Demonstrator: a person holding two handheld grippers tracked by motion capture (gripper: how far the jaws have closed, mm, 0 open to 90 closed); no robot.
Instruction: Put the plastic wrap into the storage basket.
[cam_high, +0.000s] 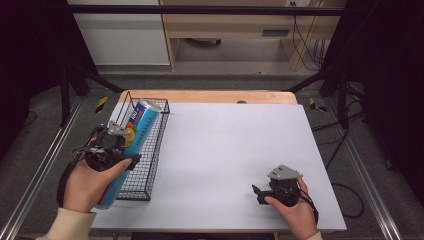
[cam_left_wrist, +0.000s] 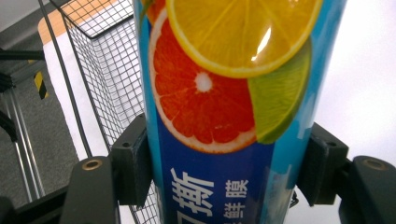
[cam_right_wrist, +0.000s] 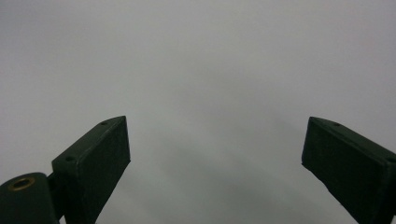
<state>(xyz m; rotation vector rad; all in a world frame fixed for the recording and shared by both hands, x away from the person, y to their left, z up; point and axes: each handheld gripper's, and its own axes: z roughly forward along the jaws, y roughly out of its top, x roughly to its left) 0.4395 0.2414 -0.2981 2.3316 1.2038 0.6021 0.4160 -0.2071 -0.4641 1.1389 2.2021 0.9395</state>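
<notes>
A long blue tube (cam_high: 141, 122) printed with citrus slices lies slanted over the black wire basket (cam_high: 151, 165) at the table's left. My left gripper (cam_high: 114, 145) is shut on the tube's middle. In the left gripper view the tube (cam_left_wrist: 219, 107) sits between both black pads (cam_left_wrist: 133, 158), which press its sides. My right gripper (cam_high: 262, 192) rests low on the white table near the front right, open, nothing between its jaws. In the right gripper view its fingers (cam_right_wrist: 93, 163) stand wide apart over bare white surface.
The white table top (cam_high: 230, 145) spreads between the two hands. A wooden strip (cam_high: 210, 96) runs along its far edge. Black frame posts and cables stand on the floor at both sides, and a wooden cabinet is beyond.
</notes>
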